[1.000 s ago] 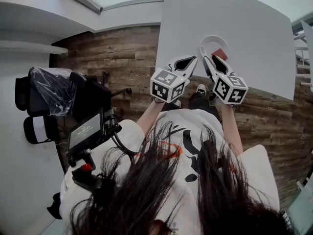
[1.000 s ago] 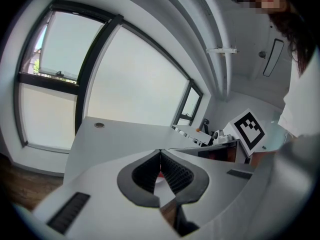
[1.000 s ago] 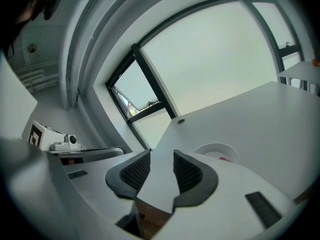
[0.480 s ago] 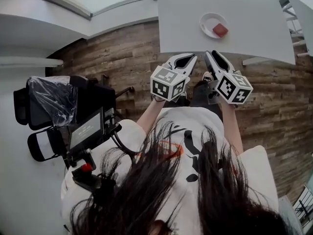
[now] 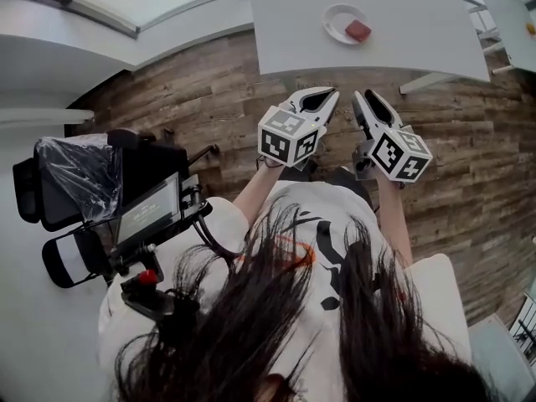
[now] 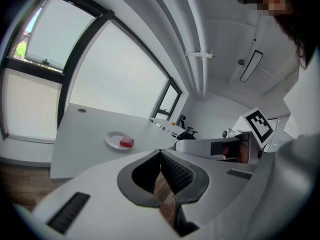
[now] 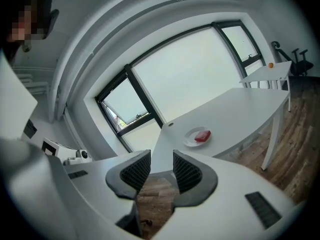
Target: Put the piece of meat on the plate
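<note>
A red piece of meat (image 5: 358, 30) lies flat on the right part of a white plate (image 5: 333, 20) on the white table (image 5: 427, 23). It looks nearly square from the head view. In the right gripper view its longer side runs across, tilted slightly up to the right. The left gripper (image 5: 325, 95) and right gripper (image 5: 362, 99) hover over wooden floor (image 5: 209, 99), well apart from the plate. The left jaws are together; the right jaws are closed to a narrow slit. Both are empty.

No lettering is legible anywhere; the screen (image 5: 149, 210) shows only a blur.
</note>
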`<action>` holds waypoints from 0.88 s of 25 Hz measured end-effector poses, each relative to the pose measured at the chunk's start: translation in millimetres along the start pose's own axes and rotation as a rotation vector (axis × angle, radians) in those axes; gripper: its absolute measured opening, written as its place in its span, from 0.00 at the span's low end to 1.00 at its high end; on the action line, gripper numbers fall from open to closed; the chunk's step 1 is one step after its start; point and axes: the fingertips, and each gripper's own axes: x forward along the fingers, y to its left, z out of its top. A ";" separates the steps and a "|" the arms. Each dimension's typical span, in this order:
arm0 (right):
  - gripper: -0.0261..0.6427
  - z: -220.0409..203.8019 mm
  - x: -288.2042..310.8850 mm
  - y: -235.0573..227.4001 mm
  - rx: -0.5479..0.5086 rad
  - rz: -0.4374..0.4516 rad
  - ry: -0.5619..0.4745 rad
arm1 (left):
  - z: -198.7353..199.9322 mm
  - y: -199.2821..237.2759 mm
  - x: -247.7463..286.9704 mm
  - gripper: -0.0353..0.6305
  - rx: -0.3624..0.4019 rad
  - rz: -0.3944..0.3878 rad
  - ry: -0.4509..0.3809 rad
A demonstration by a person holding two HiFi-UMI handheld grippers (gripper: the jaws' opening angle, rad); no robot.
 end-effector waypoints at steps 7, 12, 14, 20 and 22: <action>0.25 21.4 15.8 12.2 -0.065 0.067 -0.039 | 32.1 12.2 -4.0 0.06 0.032 0.051 -0.103; 0.25 35.1 63.5 26.4 -0.101 0.114 -0.007 | 56.7 57.0 -5.2 0.06 -0.001 0.116 -0.149; 0.25 23.8 80.3 42.1 -0.113 0.180 0.066 | 50.1 73.7 -19.5 0.06 -0.052 0.193 -0.159; 0.25 9.9 89.0 49.0 -0.085 0.214 0.126 | 31.3 81.7 -29.4 0.06 -0.103 0.249 -0.126; 0.25 5.7 90.1 50.0 -0.073 0.219 0.150 | 24.2 81.5 -32.1 0.06 -0.129 0.264 -0.116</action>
